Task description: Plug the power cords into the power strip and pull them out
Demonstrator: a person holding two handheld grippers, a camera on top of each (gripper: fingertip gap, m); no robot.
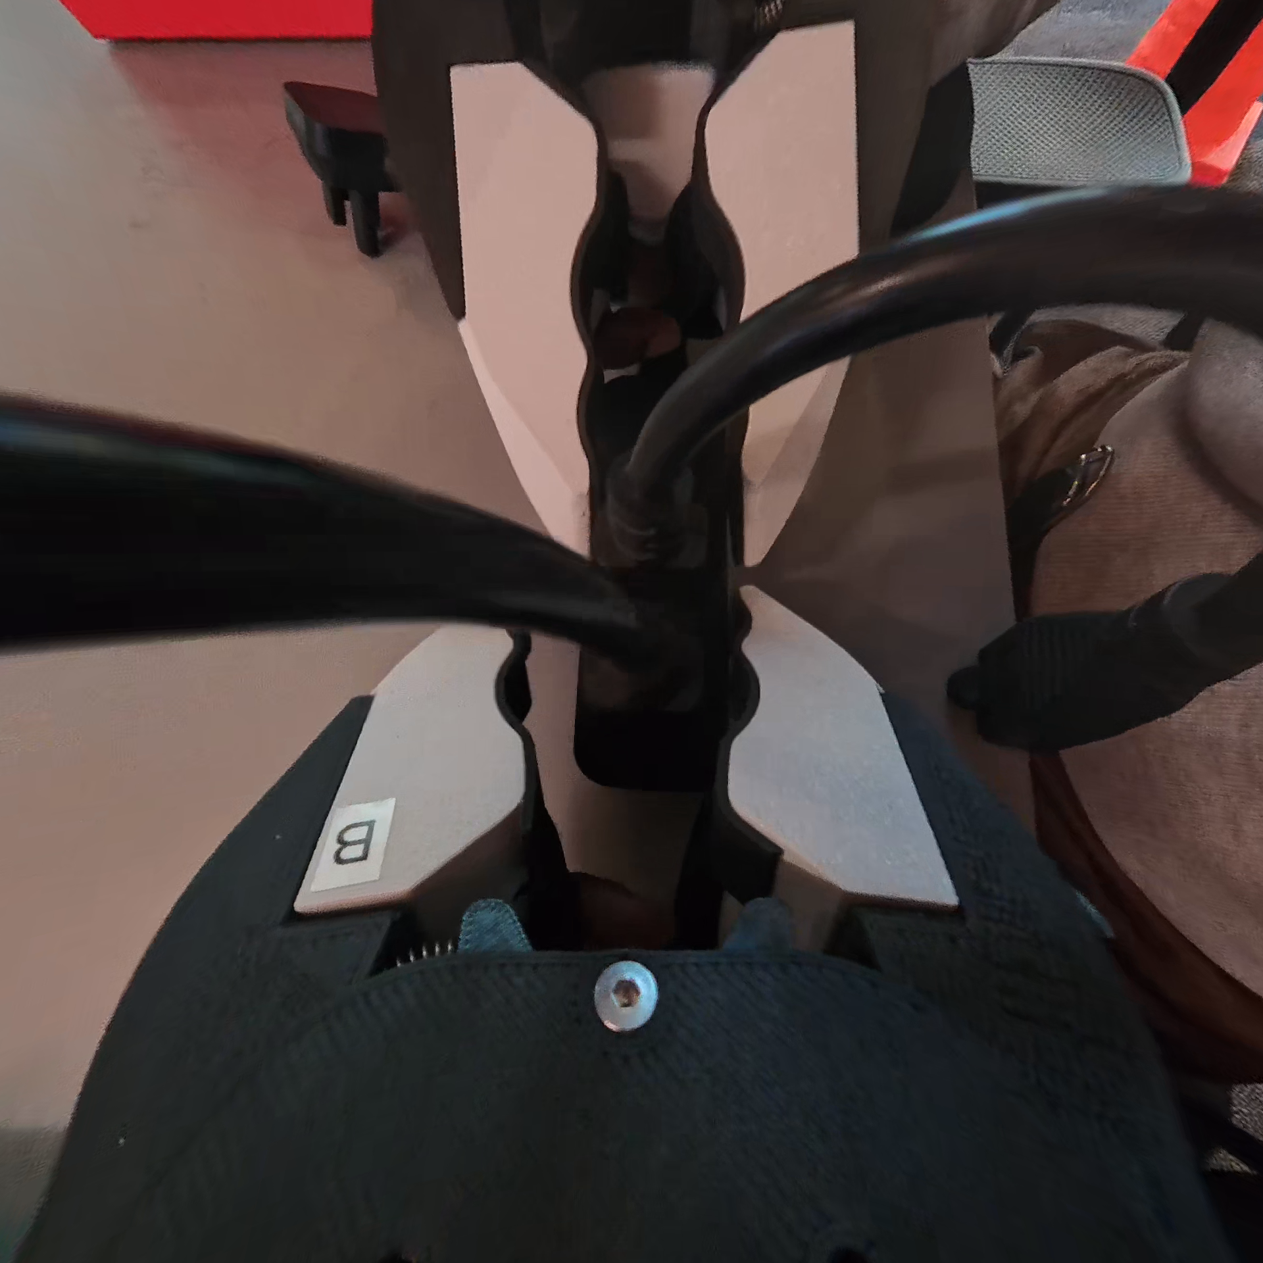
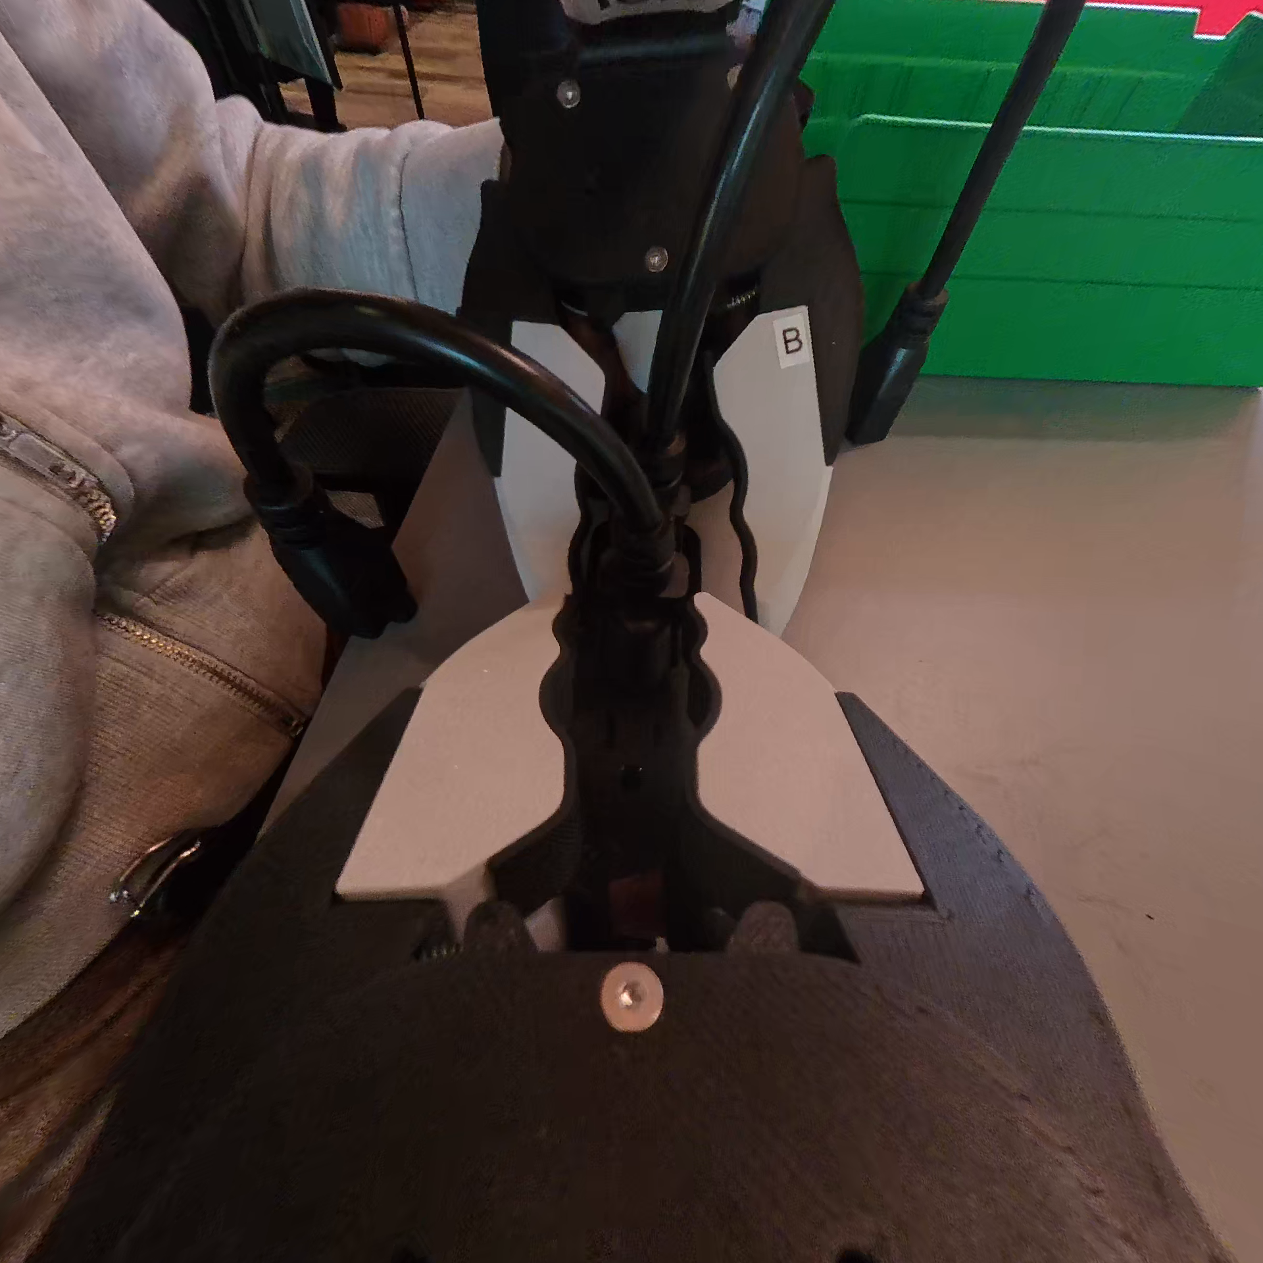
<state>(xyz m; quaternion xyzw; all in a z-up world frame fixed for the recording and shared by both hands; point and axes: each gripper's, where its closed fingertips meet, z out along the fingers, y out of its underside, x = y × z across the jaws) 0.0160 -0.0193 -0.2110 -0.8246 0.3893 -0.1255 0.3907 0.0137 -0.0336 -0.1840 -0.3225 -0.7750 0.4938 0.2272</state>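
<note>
Across a pale, matte tabletop (image 2: 1025, 615) the two grippers meet nose to nose, with a green crate (image 2: 1059, 225) walling off the far edge in the right wrist view and a red box (image 1: 225, 17) at the far edge in the left wrist view. A person in a beige zip-up top (image 2: 102, 478) sits close at the table's side, and a grey mesh chair back (image 1: 1073, 123) shows behind. The left gripper (image 1: 642, 642) is clamped on the black power strip (image 1: 642, 745), which runs along the line between both tools. The right gripper (image 2: 632, 622) is closed on a black plug seated in the strip — its cord (image 2: 410, 342) loops off to the person's side. A second cord (image 2: 724, 205) rises from the strip. A loose black plug (image 1: 342, 157) lies on the table well apart.
</note>
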